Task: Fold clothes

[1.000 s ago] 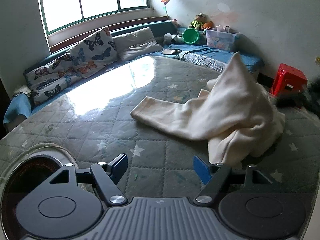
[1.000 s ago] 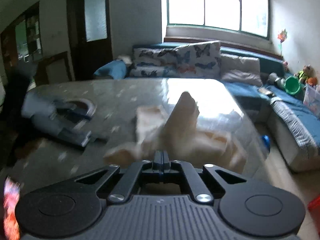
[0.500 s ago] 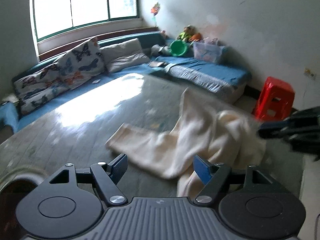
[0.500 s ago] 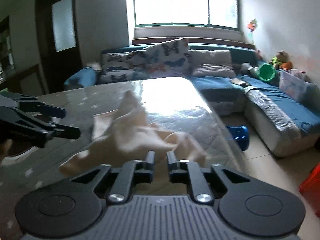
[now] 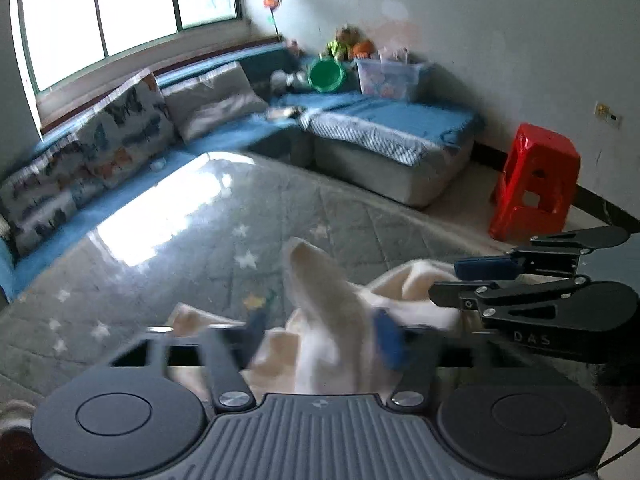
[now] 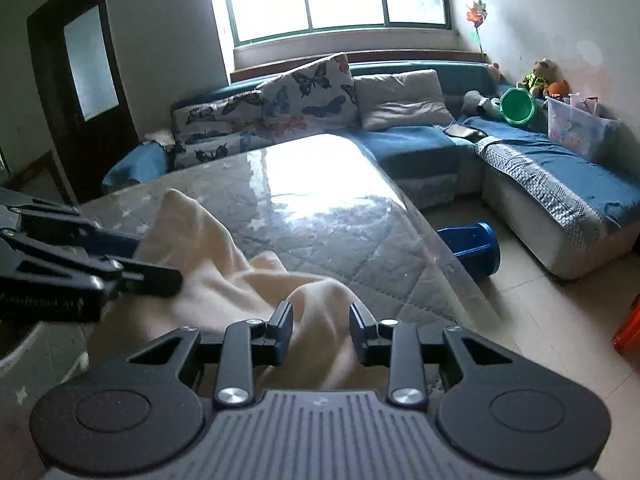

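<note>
We find the cream garment [image 6: 224,276] bunched on the quilted counter [image 6: 340,232], near its right edge, with one fold standing up in a peak. A second ago the left hand-held gripper [image 5: 320,332] stood wide and clear of the cloth; now its jaws are closing, with the raised fold between them. Whether the pads already press the cloth we cannot tell, since that view is blurred. The right hand-held gripper [image 6: 320,328], fully closed a second ago, is now opening. It stands narrow, with cloth lying between its pads [image 6: 362,330] but not pinched.

We judge that the garment is passing from the right grip to the left. The fold is not yet begun: the cloth must first be spread flat. The heap lies close to the counter edge, so a loose left grip may let it slide off.
</note>
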{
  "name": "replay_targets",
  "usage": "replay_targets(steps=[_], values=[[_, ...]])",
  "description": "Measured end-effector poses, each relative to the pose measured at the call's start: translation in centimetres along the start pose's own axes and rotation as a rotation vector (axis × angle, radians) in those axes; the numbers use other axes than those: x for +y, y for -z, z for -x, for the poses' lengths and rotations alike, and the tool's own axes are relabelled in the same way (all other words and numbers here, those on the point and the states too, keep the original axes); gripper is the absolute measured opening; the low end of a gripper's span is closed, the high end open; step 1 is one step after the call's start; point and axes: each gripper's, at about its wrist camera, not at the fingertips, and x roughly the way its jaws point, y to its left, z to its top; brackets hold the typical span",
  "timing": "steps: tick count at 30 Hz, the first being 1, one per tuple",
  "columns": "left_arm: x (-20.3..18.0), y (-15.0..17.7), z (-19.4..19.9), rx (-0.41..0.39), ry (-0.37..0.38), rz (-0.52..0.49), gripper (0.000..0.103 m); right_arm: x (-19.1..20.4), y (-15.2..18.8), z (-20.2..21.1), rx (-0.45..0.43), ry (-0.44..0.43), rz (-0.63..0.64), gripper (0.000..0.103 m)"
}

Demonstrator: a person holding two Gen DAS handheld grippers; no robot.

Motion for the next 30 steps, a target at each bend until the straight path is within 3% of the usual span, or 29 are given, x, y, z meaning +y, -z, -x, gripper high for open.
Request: replay_targets(steps=[1,3,13,19,23,27,28,30], values=[[0.4,0.3,0.0,0.006,0.011,0.011,0.018,-0.1,0.1,-0.1,0.004,-0.002,0.003,0.019],[0.9,1.0,0.4,-0.009,0.024,0.013,0.012,-0.1,0.2,0.1,0.001,-0.002,0.011,0.007],[3.6,3.3,7.6,-0.142,0.007,-0.032,0.011,2.2,0.3,5.9,-0.143,-0.068,0.07,0.0],[4.4,8.3,12.7,-0.175,0.066,-0.122,0.01,4.4,2.4,10.0,-0.139,-0.152,0.156,0.0],[4.0,12.5,13.9,-0.135,0.075,-0.21,0.01,5.6,2.3,10.1,-0.109,-0.168,0.193,0.007],[4.0,15.0,14.0,-0.099,0.079,-0.213,0.011,6.3,0.7,8.6,-0.095,-0.197,0.178,0.009],[4.1,15.4,14.0,-0.091,0.081,-0.205,0.011,6.6,0.3,8.1,-0.087,-0.208,0.179,0.011],[4.4,15.9,14.0,-0.082,0.077,-0.198,0.013,7.6,-0.5,6.4,-0.063,-0.234,0.194,0.024]])
